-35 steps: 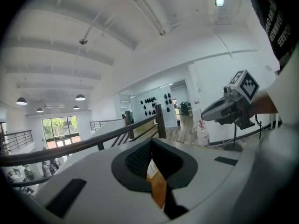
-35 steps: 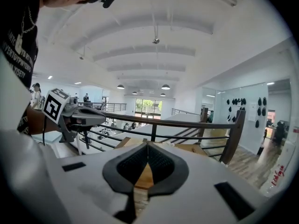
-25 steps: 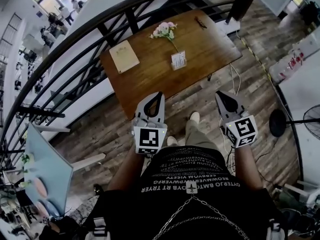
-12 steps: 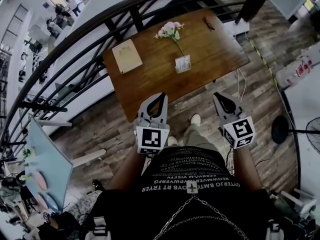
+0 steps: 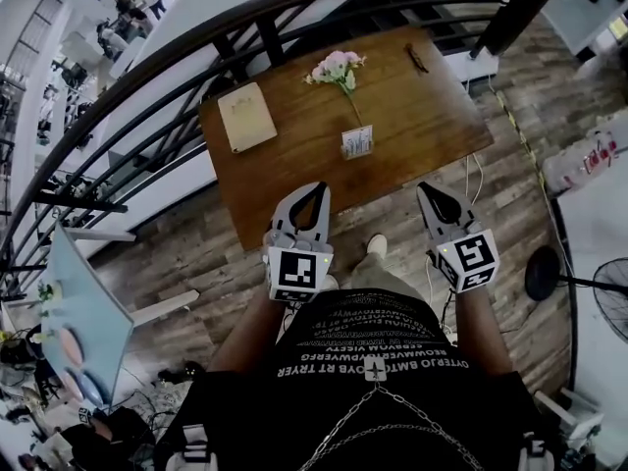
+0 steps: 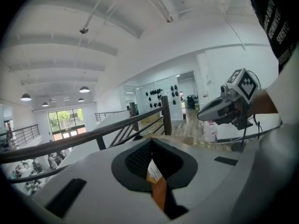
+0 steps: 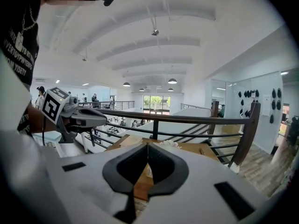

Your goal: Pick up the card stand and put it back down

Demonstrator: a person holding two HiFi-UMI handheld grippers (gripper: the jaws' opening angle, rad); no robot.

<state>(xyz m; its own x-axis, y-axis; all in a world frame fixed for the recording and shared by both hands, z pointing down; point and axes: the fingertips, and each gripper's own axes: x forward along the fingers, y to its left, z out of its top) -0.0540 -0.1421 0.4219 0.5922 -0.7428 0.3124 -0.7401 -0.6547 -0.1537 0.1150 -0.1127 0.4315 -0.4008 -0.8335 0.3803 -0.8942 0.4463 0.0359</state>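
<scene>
Card stand sits upright near the table's lower edge, mid-frame, up and between both grippers. Left gripper looks a touch nearer than right gripper. Both are clenched, empty and well short of it.

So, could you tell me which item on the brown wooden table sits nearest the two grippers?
The small white card stand, toward the near edge; the tan notepad, the pink flower bunch and the small dark object lie farther back.
</scene>
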